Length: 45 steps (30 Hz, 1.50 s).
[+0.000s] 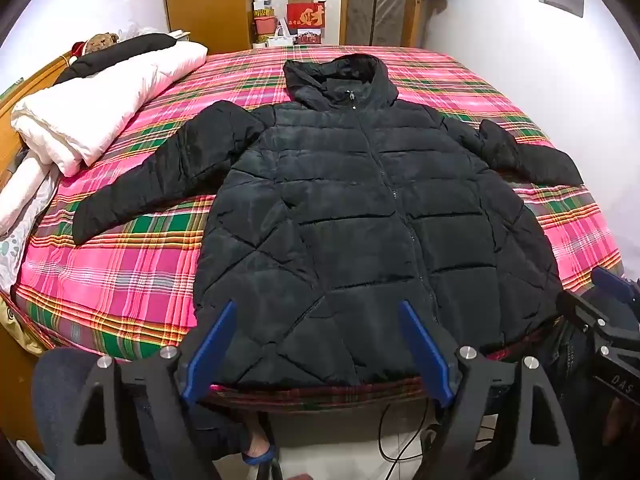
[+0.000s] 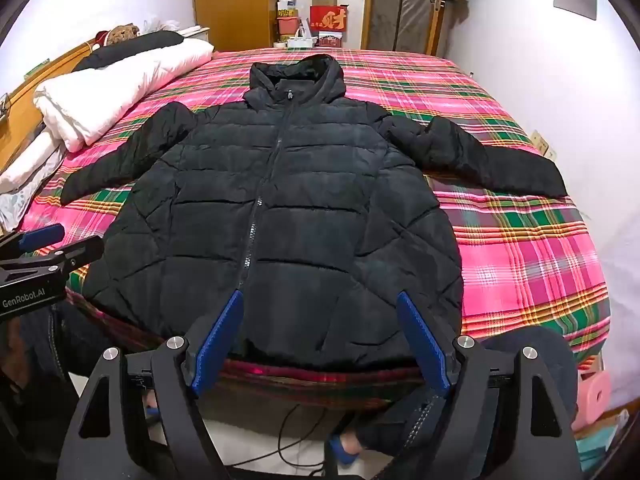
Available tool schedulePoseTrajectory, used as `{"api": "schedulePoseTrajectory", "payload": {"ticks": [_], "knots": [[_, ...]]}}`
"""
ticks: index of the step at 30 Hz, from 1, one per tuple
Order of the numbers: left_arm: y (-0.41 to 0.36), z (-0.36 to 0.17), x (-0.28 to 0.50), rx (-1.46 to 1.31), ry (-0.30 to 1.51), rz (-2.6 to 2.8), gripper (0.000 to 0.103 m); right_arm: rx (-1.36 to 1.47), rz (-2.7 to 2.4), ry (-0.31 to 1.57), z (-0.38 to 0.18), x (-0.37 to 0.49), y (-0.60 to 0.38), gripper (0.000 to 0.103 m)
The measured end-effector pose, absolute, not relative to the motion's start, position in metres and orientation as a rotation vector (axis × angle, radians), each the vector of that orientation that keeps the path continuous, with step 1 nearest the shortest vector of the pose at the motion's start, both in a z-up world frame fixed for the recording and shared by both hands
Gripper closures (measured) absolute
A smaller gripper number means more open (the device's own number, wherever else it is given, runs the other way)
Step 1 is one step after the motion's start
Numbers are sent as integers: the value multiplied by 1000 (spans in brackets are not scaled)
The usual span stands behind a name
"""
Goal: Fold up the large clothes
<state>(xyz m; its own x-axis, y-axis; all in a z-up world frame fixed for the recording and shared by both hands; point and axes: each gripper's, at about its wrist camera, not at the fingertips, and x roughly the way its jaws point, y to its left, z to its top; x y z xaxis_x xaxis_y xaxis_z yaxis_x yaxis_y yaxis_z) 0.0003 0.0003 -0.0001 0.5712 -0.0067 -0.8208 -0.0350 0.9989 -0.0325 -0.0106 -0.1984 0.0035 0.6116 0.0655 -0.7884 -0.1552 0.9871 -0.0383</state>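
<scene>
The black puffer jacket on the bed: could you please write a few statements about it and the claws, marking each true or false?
1. The black puffer jacket lies spread front up on the plaid bedsheet. True.
2. Its zipper is open. False: it is closed up to the collar.
3. Both sleeves are folded across the chest. False: they stretch out to the sides.
4. The left claw is open and empty. True.
5. The right claw grips the hem. False: it is open, holding nothing.

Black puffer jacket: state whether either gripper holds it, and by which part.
Nothing is held. The left gripper and right gripper hover open above the hem of the black puffer jacket.
</scene>
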Motion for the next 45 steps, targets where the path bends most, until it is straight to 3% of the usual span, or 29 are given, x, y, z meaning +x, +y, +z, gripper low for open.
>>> {"api": "schedulePoseTrajectory", "payload": {"ticks": [45], "knots": [[-2, -6, -8, -31, 973, 17, 19, -111, 136, 903, -1, -14, -196, 24]]}}
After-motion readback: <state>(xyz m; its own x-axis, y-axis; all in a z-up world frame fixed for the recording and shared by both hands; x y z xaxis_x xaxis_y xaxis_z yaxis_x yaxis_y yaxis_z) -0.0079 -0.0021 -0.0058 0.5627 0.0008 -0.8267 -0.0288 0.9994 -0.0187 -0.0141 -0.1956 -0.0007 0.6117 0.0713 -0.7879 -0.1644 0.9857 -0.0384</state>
